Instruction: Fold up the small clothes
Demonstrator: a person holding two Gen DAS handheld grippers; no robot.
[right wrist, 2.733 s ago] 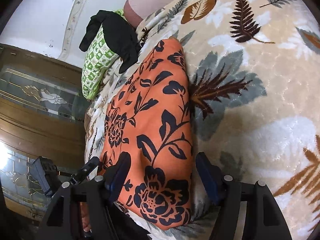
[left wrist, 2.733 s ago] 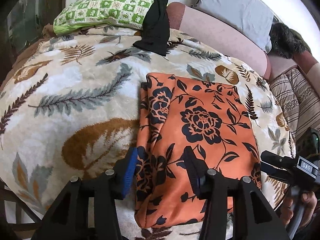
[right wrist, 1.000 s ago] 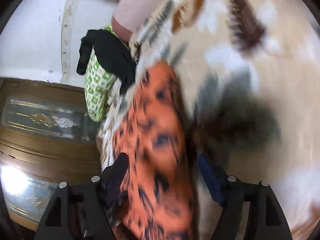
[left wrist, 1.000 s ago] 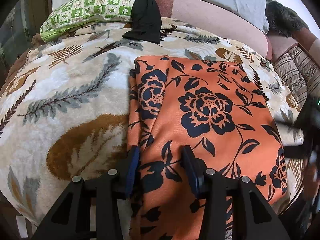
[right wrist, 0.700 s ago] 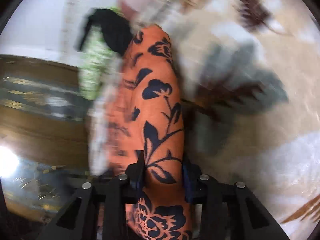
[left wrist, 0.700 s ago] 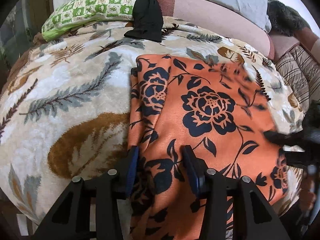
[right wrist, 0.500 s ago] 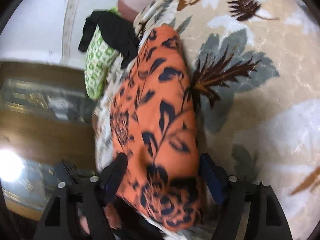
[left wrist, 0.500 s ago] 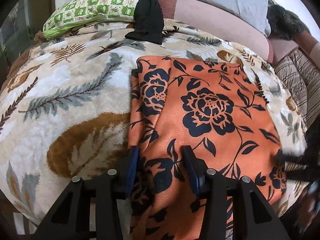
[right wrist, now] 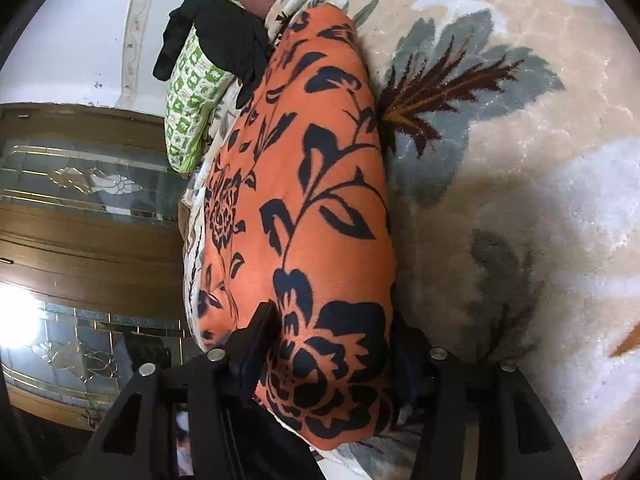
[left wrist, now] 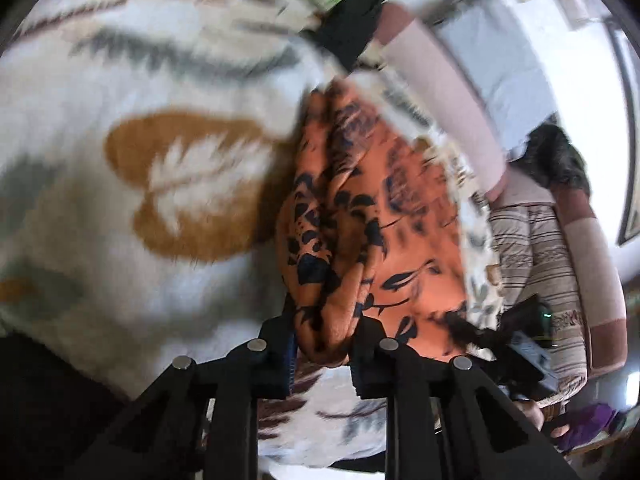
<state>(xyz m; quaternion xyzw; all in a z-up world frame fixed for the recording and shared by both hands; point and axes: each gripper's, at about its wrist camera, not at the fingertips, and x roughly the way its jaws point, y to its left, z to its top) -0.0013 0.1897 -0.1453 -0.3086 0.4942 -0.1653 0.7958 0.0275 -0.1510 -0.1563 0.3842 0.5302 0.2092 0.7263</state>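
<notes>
While both close in, left tongs (left wrist: pixel 323 350) pinching orange cloth (left wrist: pixel 380 240) edge, right tongs (right wrist: pixel 332 354) clamped on cloth corner.

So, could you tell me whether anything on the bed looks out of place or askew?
Only the black garment looks stray: it hangs crumpled over the green pillow. The orange cloth is bunched in both grippers, as folding would expect.

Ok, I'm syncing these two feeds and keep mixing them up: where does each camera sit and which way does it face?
Left wrist: rides the left gripper, looks down over a bunched orange floral cloth on the leaf-print blanket; its jaws pinch the cloth.
Right wrist: rides the right gripper, looks along the same cloth toward the green pillow; its jaws straddle the cloth's near end.
Shared: cloth, blanket, black garment.
</notes>
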